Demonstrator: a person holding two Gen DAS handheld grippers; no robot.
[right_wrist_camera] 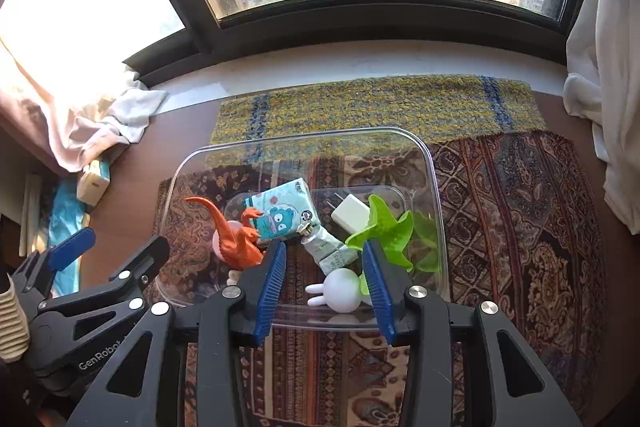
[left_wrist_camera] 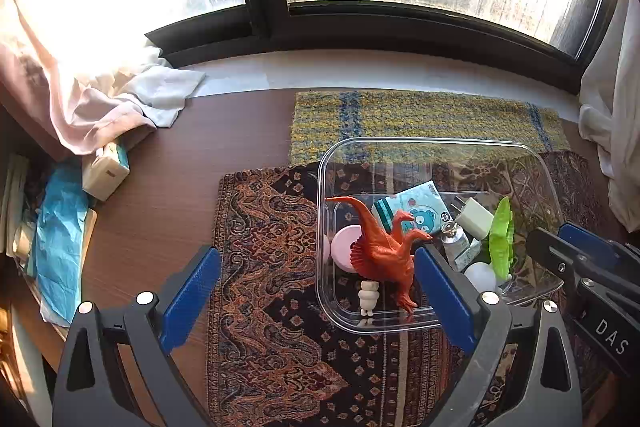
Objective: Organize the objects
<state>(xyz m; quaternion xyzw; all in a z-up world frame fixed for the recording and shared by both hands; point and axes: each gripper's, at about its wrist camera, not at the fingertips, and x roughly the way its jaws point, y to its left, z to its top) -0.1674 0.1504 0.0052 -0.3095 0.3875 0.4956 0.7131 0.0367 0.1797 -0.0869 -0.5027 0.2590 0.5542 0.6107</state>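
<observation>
I see one clear plastic bin (right_wrist_camera: 434,187) sitting on a patterned cloth (right_wrist_camera: 520,227) on the tabletop (left_wrist_camera: 160,187), with a yellow-blue woven mat (right_wrist_camera: 360,103) between it and the window sill. The bin's near rim lies just beneath both tools; its far half is bare, and the cloth to its right is open.

Inside I count one orange dinosaur (left_wrist_camera: 380,251), standing by the left wall, one teal tissue pack (right_wrist_camera: 280,211), one white charger plug (right_wrist_camera: 350,215), one squeezed tube (right_wrist_camera: 328,247), one green star-shaped toy (right_wrist_camera: 384,227), one white rabbit figure (right_wrist_camera: 340,293), one pink round piece (left_wrist_camera: 344,247) and one small cream figure (left_wrist_camera: 368,299).

My left tool (left_wrist_camera: 316,291) is spread wide and released, straddling the bin's left wall, nothing pressed between its pads. My right tool (right_wrist_camera: 326,283) is partly parted over the rabbit figure, with its pads clear of it.
</observation>
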